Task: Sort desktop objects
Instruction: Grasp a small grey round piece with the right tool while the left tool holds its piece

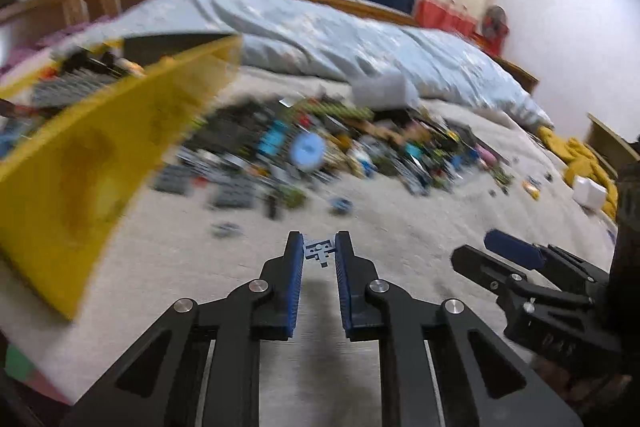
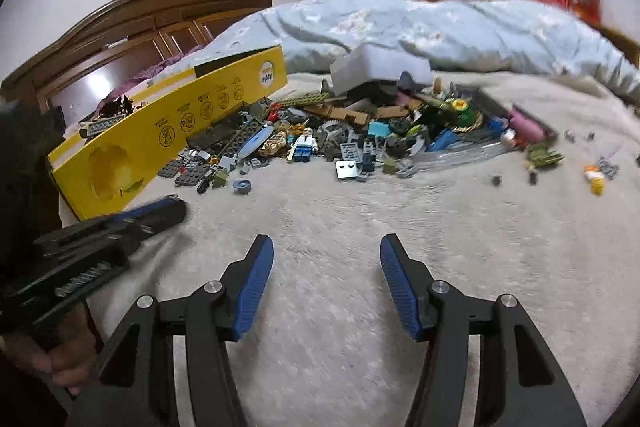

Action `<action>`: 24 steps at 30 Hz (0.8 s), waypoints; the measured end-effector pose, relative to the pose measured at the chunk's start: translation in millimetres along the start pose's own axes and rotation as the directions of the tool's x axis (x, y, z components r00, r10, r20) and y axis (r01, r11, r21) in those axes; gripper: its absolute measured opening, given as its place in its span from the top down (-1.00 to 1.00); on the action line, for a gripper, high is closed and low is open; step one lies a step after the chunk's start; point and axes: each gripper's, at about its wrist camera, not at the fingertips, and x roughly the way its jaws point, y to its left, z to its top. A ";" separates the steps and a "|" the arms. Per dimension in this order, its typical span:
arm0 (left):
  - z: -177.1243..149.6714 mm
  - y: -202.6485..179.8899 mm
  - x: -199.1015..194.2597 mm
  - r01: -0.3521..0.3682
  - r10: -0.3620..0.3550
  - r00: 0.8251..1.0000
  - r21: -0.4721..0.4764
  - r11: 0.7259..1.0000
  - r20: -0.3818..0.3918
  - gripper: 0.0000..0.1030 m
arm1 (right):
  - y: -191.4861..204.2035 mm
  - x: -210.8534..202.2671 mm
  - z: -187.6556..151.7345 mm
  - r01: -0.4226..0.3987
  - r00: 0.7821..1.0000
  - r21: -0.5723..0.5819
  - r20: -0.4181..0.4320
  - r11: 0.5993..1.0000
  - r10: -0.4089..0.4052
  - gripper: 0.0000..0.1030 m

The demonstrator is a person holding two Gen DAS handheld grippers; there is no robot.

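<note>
In the left wrist view my left gripper (image 1: 318, 239) is shut on a small grey toy-brick piece (image 1: 319, 251), pinched at the fingertips above the beige bedspread (image 1: 400, 211). A yellow cardboard box (image 1: 80, 163) holding some bricks lies to its left, blurred. A pile of mixed toy bricks (image 2: 360, 139) with a white-coated minifigure (image 2: 304, 145) spreads across the bed beyond both grippers. My right gripper (image 2: 326, 251) is open over bare bedspread, with nothing between its blue pads. Its fingers (image 1: 516, 254) show at the right edge of the left wrist view.
A grey foam block (image 2: 380, 67) rests on the far side of the pile. A rumpled light-blue quilt (image 2: 440, 27) lies behind, with a wooden headboard (image 2: 140, 23) at left. Stray small pieces (image 2: 596, 179) are scattered right. A white box (image 1: 590, 193) and yellow cloth (image 1: 580, 155) lie at far right.
</note>
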 end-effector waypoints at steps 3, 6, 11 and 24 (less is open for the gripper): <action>-2.9 7.9 -5.7 -0.059 0.058 0.998 0.039 0.998 0.015 0.67 | 13.3 8.7 6.3 -0.022 1.000 -0.039 -0.011 0.999 0.022 -0.09; -9.2 22.3 -4.0 -0.044 0.044 0.998 -0.001 0.999 -0.034 0.67 | 31.5 14.4 14.3 0.000 1.000 -0.101 0.022 0.995 0.002 -0.04; -20.4 40.3 -3.9 -0.029 0.027 0.997 -0.026 0.999 -0.074 0.67 | 62.5 39.3 36.6 -0.027 1.000 -0.181 -0.004 0.983 0.027 0.31; -28.4 40.5 -7.2 -0.005 0.006 0.997 0.017 1.000 -0.079 0.66 | 66.2 99.2 46.0 -0.085 0.980 -0.114 -0.189 0.990 0.063 0.68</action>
